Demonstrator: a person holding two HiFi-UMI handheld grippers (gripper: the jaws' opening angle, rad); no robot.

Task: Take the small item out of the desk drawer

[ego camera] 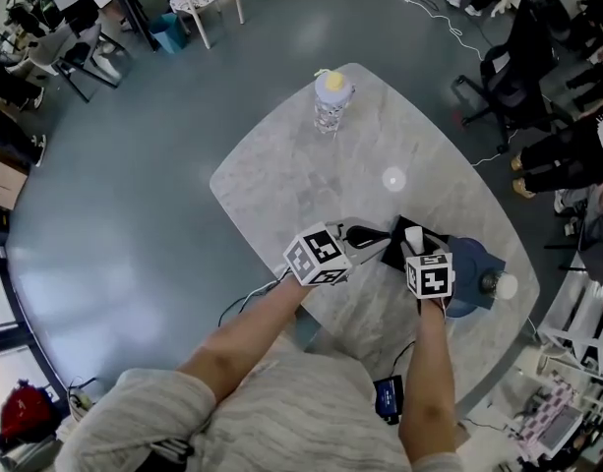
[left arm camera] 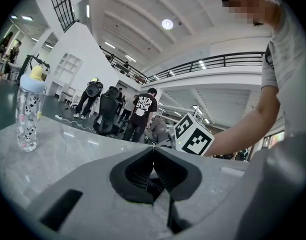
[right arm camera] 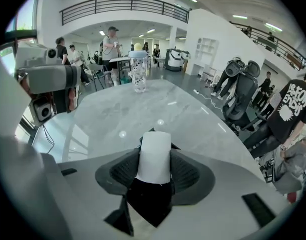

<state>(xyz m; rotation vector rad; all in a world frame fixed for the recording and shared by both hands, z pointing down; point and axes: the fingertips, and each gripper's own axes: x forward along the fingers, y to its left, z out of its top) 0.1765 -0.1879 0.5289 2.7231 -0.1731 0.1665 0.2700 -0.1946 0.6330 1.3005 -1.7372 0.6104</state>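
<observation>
While the right claw (right arm camera: 153, 171) pinches a small white item (right arm camera: 153, 151), the left claw (left arm camera: 153, 168) is pressed together with nothing in it.
Both are over the marble counter (ego camera: 281, 175), at the edge opposite the upright, yellow-capped water bottle (ego camera: 331, 101); the white item stands upright between the right claw's dark pads (right arm camera: 124, 171), well apart from that bottle.
</observation>
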